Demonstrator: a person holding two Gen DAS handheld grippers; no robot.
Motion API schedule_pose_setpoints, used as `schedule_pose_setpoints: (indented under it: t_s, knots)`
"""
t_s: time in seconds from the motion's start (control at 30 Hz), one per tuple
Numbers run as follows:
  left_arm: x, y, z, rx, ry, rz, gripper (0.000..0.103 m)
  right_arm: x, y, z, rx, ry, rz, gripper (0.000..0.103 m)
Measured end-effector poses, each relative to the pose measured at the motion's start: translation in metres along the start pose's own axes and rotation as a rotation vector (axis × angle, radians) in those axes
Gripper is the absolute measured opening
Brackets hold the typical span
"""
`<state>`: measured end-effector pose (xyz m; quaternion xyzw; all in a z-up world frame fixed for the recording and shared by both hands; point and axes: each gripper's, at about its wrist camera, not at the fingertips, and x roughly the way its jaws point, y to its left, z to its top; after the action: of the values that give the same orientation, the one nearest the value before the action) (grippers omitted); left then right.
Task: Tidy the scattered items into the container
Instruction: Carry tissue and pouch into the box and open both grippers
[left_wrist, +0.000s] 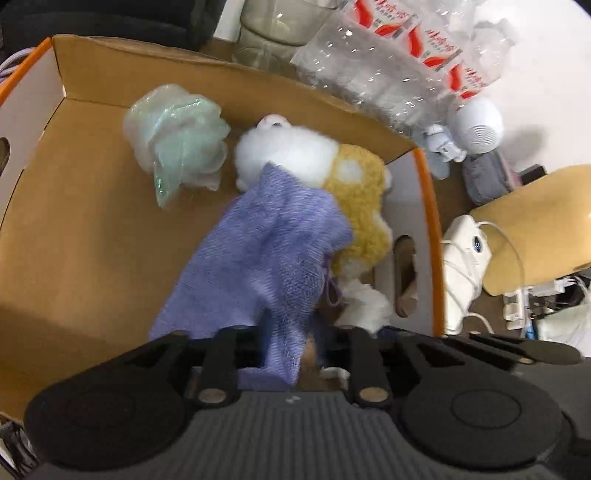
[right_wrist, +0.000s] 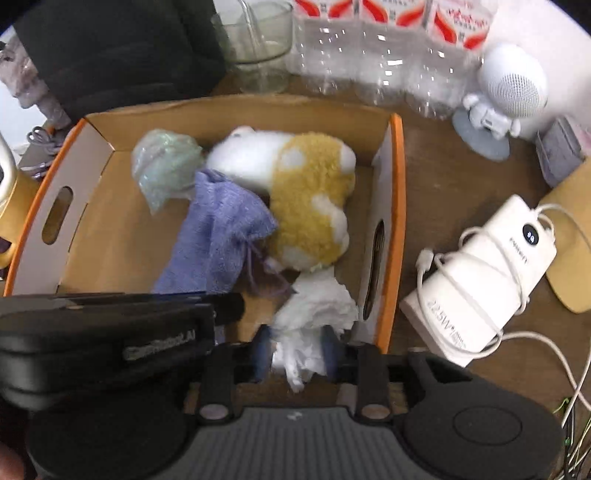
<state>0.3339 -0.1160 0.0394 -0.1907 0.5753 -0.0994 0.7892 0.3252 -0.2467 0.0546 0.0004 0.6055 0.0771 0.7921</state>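
Note:
An open cardboard box with orange rims (left_wrist: 74, 221) (right_wrist: 397, 206) holds a pale green bath pouf (left_wrist: 177, 136) (right_wrist: 162, 162), a white-and-yellow plush toy (left_wrist: 332, 177) (right_wrist: 306, 192) and a purple towel (left_wrist: 266, 251) (right_wrist: 221, 236). My left gripper (left_wrist: 291, 354) hangs over the box with the towel's near end between its fingers; the towel drapes into the box. My right gripper (right_wrist: 295, 350) is shut on a crumpled white tissue (right_wrist: 314, 310) at the box's near right corner. The left gripper's black body (right_wrist: 110, 332) shows in the right wrist view.
Behind the box stand a glass jar (right_wrist: 258, 48) and a pack of clear water bottles (right_wrist: 388, 55). To the right on the wooden table are a white astronaut speaker (right_wrist: 506, 96), a white power bank with cable (right_wrist: 480, 277) and a grey pouch (right_wrist: 557, 151).

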Motion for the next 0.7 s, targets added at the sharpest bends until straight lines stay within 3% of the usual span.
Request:
schedule_pose_setpoints:
  t_s: [0.03, 0.1, 0.17, 0.2, 0.23, 0.3, 0.4, 0.57, 0.7]
  knots:
    - [-0.007, -0.002, 0.002, 0.018, -0.014, 0.000, 0.040, -0.005, -0.001, 0.000, 0.011, -0.004, 0.015, 0.047]
    - [-0.031, -0.005, 0.004, 0.051, -0.056, 0.019, 0.048, -0.018, -0.002, 0.001, 0.032, -0.017, 0.034, 0.055]
    - [-0.055, -0.007, 0.010, 0.076, -0.089, 0.038, 0.071, -0.035, -0.003, 0.003, 0.052, -0.040, 0.029, 0.065]
    - [-0.068, -0.008, 0.013, 0.102, -0.108, 0.060, 0.090, -0.045, -0.002, 0.004, 0.063, -0.053, 0.025, 0.067]
    - [-0.077, -0.011, 0.015, 0.133, -0.125, 0.088, 0.103, -0.055, -0.001, 0.005, 0.074, -0.063, 0.026, 0.070]
    - [-0.097, -0.014, 0.018, 0.193, -0.134, 0.169, 0.103, -0.067, -0.001, 0.011, 0.083, -0.073, 0.029, 0.078]
    - [-0.118, -0.013, 0.021, 0.209, -0.122, 0.262, 0.103, -0.086, 0.007, 0.010, 0.070, -0.089, 0.007, 0.080]
    - [-0.151, -0.006, 0.009, 0.245, -0.160, 0.295, 0.103, -0.107, 0.012, 0.010, 0.098, -0.149, 0.010, 0.081]
    - [-0.156, -0.005, -0.003, 0.252, -0.185, 0.309, 0.103, -0.113, 0.018, -0.001, 0.113, -0.189, 0.000, 0.083]
